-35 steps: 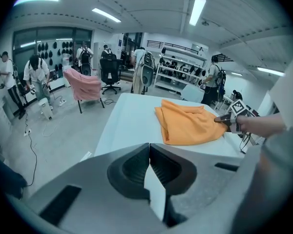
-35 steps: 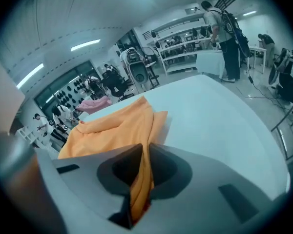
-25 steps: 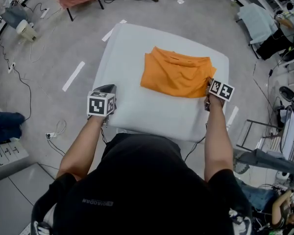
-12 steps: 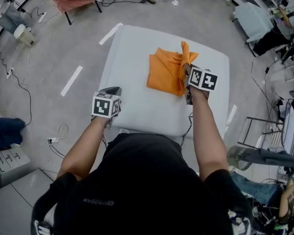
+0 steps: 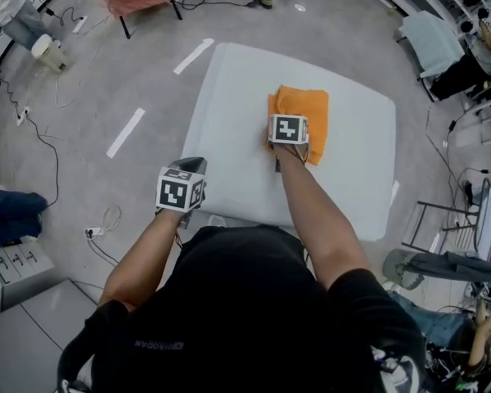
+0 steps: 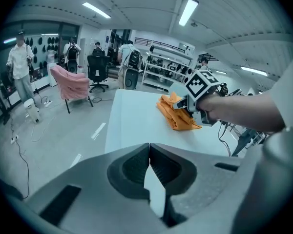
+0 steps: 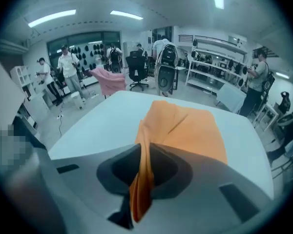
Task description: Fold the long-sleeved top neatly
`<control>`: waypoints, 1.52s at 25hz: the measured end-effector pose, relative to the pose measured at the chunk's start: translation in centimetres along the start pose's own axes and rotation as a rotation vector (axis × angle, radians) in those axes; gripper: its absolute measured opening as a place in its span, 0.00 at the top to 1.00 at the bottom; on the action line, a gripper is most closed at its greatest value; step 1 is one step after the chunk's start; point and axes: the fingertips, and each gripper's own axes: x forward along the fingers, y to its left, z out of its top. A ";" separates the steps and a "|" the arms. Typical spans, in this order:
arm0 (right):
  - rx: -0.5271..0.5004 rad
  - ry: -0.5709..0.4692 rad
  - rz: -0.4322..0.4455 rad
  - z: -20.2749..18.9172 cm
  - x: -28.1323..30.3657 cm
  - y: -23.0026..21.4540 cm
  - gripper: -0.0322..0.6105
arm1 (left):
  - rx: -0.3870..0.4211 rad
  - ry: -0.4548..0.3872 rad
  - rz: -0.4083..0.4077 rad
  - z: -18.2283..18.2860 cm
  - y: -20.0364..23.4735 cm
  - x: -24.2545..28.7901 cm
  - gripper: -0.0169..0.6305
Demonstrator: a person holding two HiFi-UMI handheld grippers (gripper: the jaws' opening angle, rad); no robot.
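Right gripper [image 7: 142,175] pinches a fold of the orange top [image 7: 188,126] between narrow jaws, just eased wider; left gripper [image 6: 149,165] closed tight, empty, well apart.

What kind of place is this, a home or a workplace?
Most likely a large indoor workshop or lab, not a home: a white rectangular table stands on a grey concrete floor with loose black cables, and metal storage racks and black office chairs stand at the back.
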 end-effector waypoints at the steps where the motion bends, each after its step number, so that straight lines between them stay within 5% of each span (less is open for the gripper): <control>1: -0.031 0.000 -0.004 -0.1 0.7 0.7 0.87 | -0.006 0.003 0.004 -0.3 0.4 -0.3 0.96; 10: -0.042 0.040 -0.017 -0.9 3.0 2.3 0.85 | -0.036 0.040 0.026 -2.9 4.0 -1.9 0.96; 14: 0.013 0.035 0.056 -0.7 2.3 3.1 0.68 | -0.018 0.035 -0.004 -2.2 3.5 -1.8 0.96; 18: 0.049 -0.040 0.108 0.3 -0.7 3.9 0.66 | 0.004 0.022 -0.056 -1.1 2.5 -1.4 0.96; 28: 0.149 -0.247 0.255 -0.1 -9.5 2.3 0.75 | 0.084 -0.032 -0.165 2.0 -2.4 -0.1 0.96; 38: 0.110 -0.370 0.370 -3.8 -17.4 -0.7 0.91 | 0.098 -0.109 -0.207 3.9 -9.6 -1.0 0.96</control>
